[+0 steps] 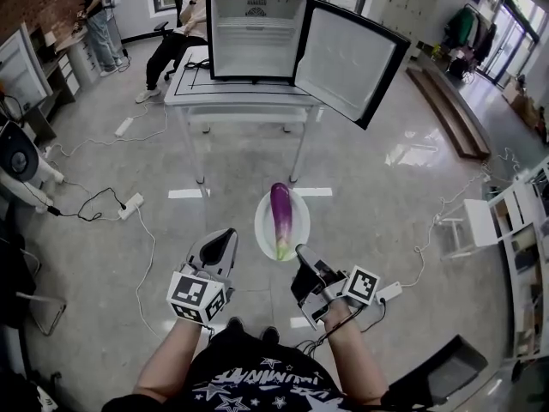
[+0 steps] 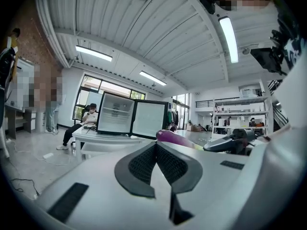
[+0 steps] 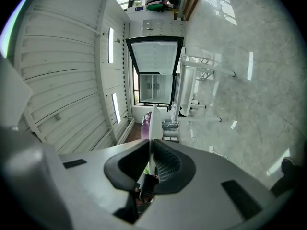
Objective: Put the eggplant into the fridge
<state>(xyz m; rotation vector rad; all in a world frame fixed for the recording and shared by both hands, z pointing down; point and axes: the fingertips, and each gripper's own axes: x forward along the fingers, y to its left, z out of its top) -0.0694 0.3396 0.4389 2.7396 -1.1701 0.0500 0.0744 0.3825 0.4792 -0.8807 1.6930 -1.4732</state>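
The fingers of your right gripper are clamped on the thin rim of the white plate, at its near edge. That one pinch appears to be all that holds the plate up over the floor. The fingers of your left gripper are pressed together with nothing between them. That gripper sits just beside the plate's near-left edge, apart from it.

The eggplant lies loose along the middle of the plate. Its green end points toward the pinched rim and its purple body points away from you.

Beyond the plate's far edge, and well apart from it, the fridge stands on the counter. Its door is swung wide toward the plate's far right. The inside looks bare, with a wire shelf across it.

You look to be in the carrying step: the eggplant is on its plate, and nothing has reached the fridge yet. The next move calls for bringing the plate forward and lifting it to the height of the opening. Hold it level as you go, because an edge grip lets a plate sag and a round eggplant may roll off. At the opening you could slide the whole plate in. If instead you mean to take the eggplant off the plate with your left gripper, its fingers must spread first.
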